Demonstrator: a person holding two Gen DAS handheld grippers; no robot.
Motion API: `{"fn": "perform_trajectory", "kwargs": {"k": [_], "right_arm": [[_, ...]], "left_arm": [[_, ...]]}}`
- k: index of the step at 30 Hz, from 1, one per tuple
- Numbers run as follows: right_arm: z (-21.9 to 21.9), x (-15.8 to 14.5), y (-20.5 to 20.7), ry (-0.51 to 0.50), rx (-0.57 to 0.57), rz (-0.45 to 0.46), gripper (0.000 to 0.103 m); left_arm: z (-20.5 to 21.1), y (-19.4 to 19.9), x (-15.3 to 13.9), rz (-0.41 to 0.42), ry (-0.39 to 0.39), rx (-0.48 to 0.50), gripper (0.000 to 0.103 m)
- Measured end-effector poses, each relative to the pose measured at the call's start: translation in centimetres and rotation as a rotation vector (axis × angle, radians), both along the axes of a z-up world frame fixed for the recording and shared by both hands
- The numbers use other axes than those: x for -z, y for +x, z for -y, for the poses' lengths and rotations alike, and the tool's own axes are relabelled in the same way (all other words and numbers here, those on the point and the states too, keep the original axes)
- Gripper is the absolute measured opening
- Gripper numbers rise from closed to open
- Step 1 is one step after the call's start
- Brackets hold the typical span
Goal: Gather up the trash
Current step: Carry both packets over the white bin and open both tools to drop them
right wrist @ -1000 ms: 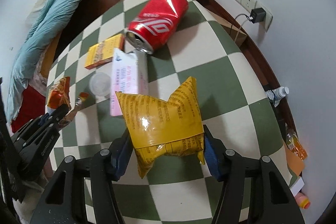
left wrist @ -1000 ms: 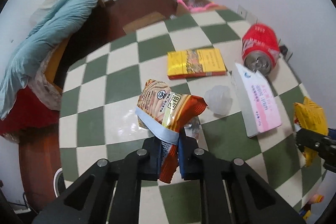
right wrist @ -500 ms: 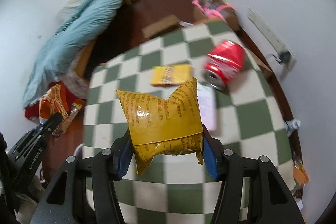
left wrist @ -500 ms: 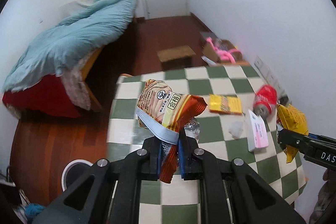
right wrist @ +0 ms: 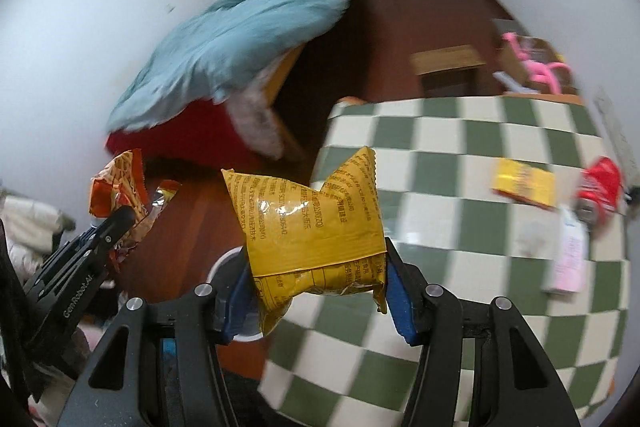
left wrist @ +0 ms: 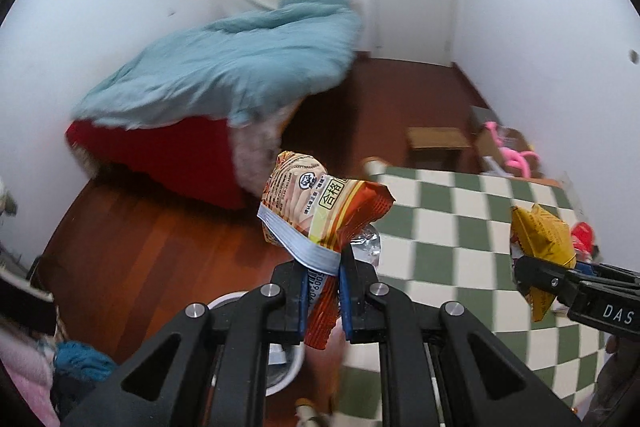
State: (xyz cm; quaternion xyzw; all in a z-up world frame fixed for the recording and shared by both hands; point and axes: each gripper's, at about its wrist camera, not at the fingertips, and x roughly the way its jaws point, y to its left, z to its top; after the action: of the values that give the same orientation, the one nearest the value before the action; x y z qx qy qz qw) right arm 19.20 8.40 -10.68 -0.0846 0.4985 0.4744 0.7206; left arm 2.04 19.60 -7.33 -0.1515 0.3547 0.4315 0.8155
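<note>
Left gripper [left wrist: 324, 291]: black linkage frame, silver screws, blue finger pads [left wrist: 303, 297]. Right gripper [right wrist: 316, 297]: identical black frame, blue pads; white "DAS" lettering is noted.

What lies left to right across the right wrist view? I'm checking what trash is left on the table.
orange snack wrapper → yellow snack bag → yellow box → pink-and-white packet → red can

Both wrist views look down-forward along tongs; share checkered table [left wrist: 460, 227] [right wrist: 460, 163], bed [left wrist: 224, 67] [right wrist: 248, 43].
</note>
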Motion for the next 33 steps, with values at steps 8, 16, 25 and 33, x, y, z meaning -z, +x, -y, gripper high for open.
{"fn": "perform_trajectory", "kwargs": {"k": [8, 16, 25, 33], "right_arm": [[-10.4, 6.6, -7.7, -0.102, -0.166, -0.061, 0.059], [-18.9, 19.0, -14.2, -0.316, -0.294, -0.154, 0.059], [-24.3, 29.4, -17.8, -0.516, -0.365, -0.146, 0.059], [-26.8, 32.9, -18.1, -0.574, -0.387, -0.117, 0.070]], "left_arm": [[-6.6, -7.9, 5.6, -0.011, -0.143, -0.162, 0.009], [-13.5, -14.1, 18.0, 0.035, -0.521, -0.269, 0.010], [-16.5, -16.6, 25.9, -0.021, -0.693, -0.317, 0.031], [-17.2, -18.5, 26.1, -0.043, -0.663, -0.357, 0.094]]}}
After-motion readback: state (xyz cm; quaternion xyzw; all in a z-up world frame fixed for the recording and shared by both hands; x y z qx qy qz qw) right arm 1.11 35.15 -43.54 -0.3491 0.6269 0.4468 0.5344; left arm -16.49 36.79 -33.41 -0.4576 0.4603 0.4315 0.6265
